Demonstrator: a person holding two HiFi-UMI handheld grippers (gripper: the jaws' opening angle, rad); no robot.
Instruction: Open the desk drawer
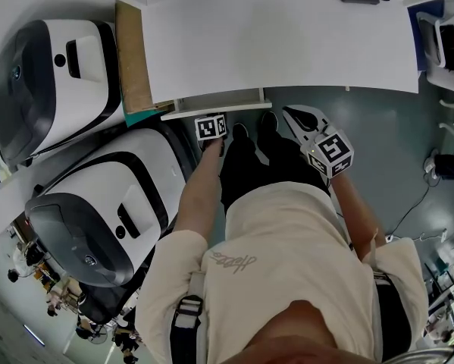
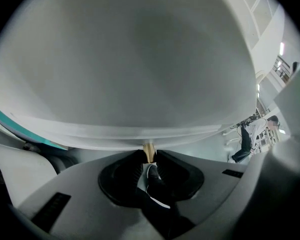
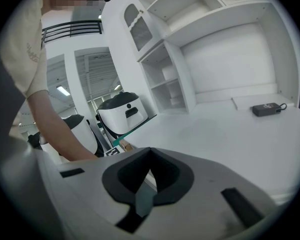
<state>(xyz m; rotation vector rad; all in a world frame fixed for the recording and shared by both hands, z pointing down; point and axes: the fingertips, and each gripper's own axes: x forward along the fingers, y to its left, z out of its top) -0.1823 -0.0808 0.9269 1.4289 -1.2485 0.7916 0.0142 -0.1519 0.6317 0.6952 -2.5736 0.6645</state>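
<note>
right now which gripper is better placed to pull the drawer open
Left: the left gripper is clamped on the tan knob; the right gripper is shut, empty, in front of the desk.

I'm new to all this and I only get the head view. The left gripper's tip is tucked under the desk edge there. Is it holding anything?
Observer: Yes. The left gripper view shows the left gripper's jaws pinched on a small tan knob.
Operator: And the other one?
Observer: The right gripper's jaws are together, with nothing between them.
Operator: What's further back?
Observer: White open shelves stand at the far side of the desk.
</note>
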